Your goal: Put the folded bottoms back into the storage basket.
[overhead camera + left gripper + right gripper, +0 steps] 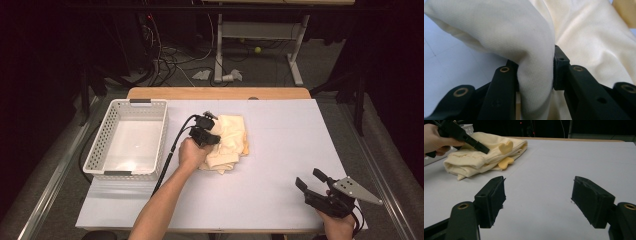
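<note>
A crumpled cream-yellow cloth [231,141] lies on the white table top [280,150] near its middle. In the high view my left gripper [209,131] rests on the cloth's left part, held from behind by a hand. The left gripper view shows my left gripper [536,72] shut on a raised fold of the cloth [531,37], both pads pressing into it. Near the front right corner my right gripper [311,179] stands open with nothing between its pads [491,200]. Seen from the right gripper, the cloth [486,160] and the left gripper [483,150] lie far off at the upper left.
A white perforated plastic basket [106,131] stands at the table's left side, with nothing visible inside. A wooden strip [218,93] runs along the far edge. Beyond it are a desk frame [260,40] and cables on the floor.
</note>
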Tool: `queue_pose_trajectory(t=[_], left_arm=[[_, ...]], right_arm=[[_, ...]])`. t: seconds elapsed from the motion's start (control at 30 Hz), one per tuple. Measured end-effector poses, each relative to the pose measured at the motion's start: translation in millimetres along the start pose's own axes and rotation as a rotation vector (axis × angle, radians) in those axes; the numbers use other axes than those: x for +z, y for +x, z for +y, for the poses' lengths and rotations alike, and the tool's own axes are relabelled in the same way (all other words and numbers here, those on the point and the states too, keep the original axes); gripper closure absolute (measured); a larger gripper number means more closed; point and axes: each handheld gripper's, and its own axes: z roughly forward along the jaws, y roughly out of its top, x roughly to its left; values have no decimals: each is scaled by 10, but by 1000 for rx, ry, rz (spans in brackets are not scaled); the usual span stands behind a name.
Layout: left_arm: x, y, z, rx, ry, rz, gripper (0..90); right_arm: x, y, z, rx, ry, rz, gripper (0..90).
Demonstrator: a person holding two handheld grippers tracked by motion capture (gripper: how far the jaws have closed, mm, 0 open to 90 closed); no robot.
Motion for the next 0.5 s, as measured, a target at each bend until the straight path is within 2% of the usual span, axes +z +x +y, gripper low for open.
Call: queue_pose_trajectory(t=[0.23,0.5], left_arm=[[-235,-17,26,2,-61,-67,688],[-458,-124,63,35,-105,-104,690]], right_arm=[[21,-9,-5,3,16,3,273],[11,-10,-4,6,12,-4,273]])
